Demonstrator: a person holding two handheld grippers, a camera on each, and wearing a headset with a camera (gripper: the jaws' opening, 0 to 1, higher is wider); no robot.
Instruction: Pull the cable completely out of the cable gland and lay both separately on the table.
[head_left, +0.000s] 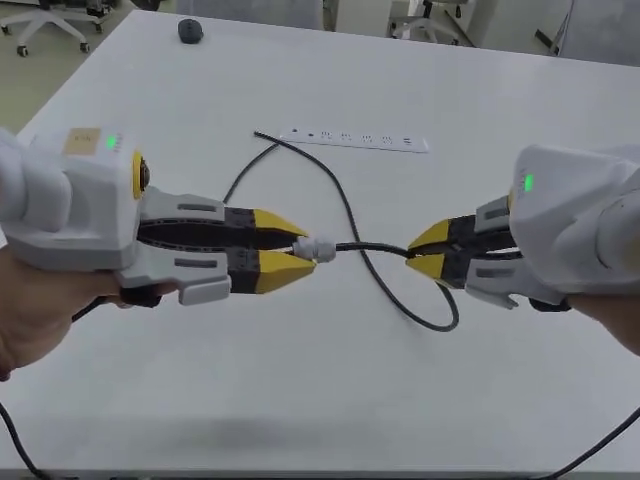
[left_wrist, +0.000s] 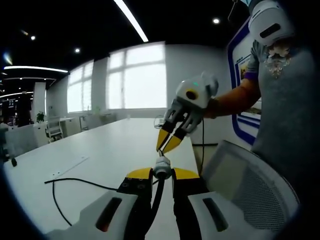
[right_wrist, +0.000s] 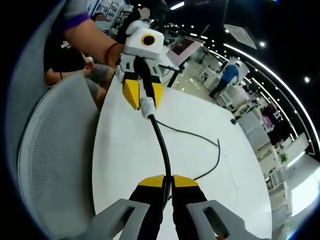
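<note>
- Two hand-held grippers meet nearly tip to tip, low over the near half of the white desk (head_left: 300, 400).
- The left hand-held gripper (head_left: 303, 251) has its yellow jaws clamped on the white cable gland (head_left: 318, 247). The gland pokes out past the tips toward the other one.
- The right hand-held gripper (head_left: 411, 250) is pinched tight on the black cable (head_left: 372, 246), a short way along from the gland.
- Between the two, the cable runs pretty much straight and off the desk. It goes right into the gland, so they're not apart yet.
- Under the right one, the cable drops into a loop lying on the desk. From there it snakes away toward the far side.
- That far stretch ends just beside the left end of a white power strip (head_left: 360, 140), which lies flat on the desk.
- Further back, a small dark round thing (head_left: 190, 30) sits near the far edge. Can't tell what it is.
- Past the desk there are some office chairs (head_left: 45, 25) on wheels.
</note>
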